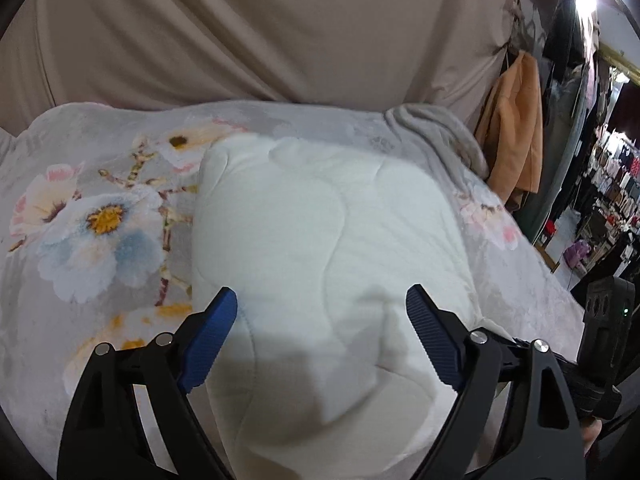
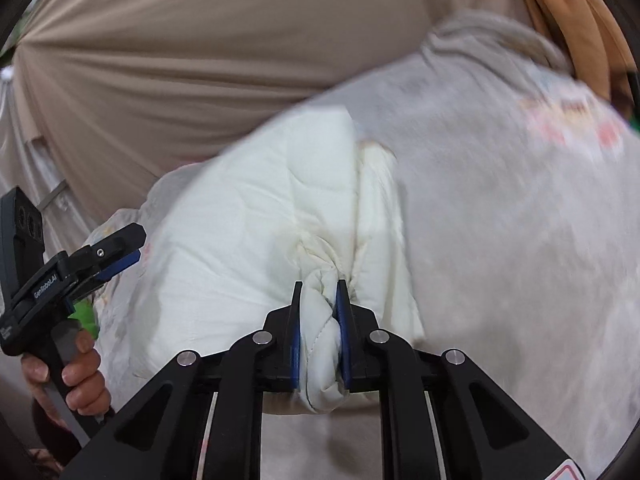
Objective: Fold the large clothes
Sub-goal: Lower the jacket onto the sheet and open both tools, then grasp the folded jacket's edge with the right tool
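Note:
A white quilted garment [image 1: 320, 240] lies bunched on a grey floral blanket [image 1: 100, 220]. My left gripper [image 1: 322, 300] is open, its blue pads spread over the near part of the garment and holding nothing. My right gripper [image 2: 318, 292] is shut on a gathered fold of the white garment [image 2: 260, 220], which trails away from the pads over the blanket [image 2: 500, 220]. The left gripper also shows in the right wrist view [image 2: 120, 248] at the left, held by a hand beside the garment.
A beige draped cloth [image 1: 260, 32] hangs behind the blanket. An orange garment [image 1: 516, 128] hangs at the right, beside racks of clothes [image 1: 608, 184]. The right gripper's body [image 1: 604, 344] shows at the right edge.

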`<state>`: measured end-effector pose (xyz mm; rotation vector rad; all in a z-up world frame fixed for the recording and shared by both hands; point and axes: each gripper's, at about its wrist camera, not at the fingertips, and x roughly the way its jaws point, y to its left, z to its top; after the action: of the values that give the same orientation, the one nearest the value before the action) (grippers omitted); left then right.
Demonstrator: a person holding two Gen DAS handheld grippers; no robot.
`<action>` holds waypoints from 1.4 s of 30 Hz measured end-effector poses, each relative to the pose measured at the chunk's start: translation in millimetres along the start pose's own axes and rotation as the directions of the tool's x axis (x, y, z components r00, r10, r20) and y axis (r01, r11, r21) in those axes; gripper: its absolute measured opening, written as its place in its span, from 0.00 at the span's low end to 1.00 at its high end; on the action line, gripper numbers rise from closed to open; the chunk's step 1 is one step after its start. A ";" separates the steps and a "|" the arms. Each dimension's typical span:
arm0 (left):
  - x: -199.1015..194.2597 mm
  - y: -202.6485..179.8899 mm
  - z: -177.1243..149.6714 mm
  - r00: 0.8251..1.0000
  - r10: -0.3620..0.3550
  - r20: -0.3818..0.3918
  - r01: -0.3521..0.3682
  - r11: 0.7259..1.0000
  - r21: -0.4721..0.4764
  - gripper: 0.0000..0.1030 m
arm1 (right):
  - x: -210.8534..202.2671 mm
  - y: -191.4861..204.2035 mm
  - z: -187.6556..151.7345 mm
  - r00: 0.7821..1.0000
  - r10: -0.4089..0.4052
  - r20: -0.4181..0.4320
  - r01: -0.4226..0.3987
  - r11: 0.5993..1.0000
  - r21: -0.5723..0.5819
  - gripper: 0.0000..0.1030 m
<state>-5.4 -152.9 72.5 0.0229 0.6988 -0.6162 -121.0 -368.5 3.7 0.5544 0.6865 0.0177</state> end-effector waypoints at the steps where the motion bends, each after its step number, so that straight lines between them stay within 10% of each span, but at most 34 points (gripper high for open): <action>1: 8.4 -5.3 -5.3 0.999 0.044 0.004 -0.044 0.999 0.029 0.81 | 8.3 -10.3 -5.5 1.000 -0.001 -0.018 0.001 1.000 0.022 0.11; 10: 25.5 -12.0 -20.1 0.981 0.189 0.031 -0.191 0.979 0.076 0.85 | 10.3 -18.1 -3.3 0.998 0.062 -0.028 -0.060 0.996 0.065 0.17; 17: 26.2 -9.7 -15.6 0.982 0.186 0.018 -0.186 0.981 0.057 0.86 | -36.2 53.6 70.9 0.983 0.050 0.174 -0.035 0.995 -0.090 0.19; 23: 25.7 -7.7 -13.8 0.984 0.179 0.005 -0.179 0.983 0.045 0.86 | 42.1 99.8 120.1 0.989 -0.056 0.133 0.082 0.976 -0.200 0.16; 29: 28.9 -11.2 -12.5 0.987 0.160 0.013 -0.160 0.985 0.058 0.89 | 131.2 56.8 121.5 0.980 -0.198 0.018 0.199 0.967 -0.158 0.10; 42: 42.8 -14.3 -14.4 0.982 0.188 0.001 -0.187 0.978 0.090 0.93 | 173.1 42.2 103.6 0.964 -0.263 -0.047 0.252 0.954 -0.164 0.07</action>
<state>3.9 -183.9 37.9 0.1731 0.6666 -0.4660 83.5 -348.5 -12.9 0.3113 0.8130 -0.1537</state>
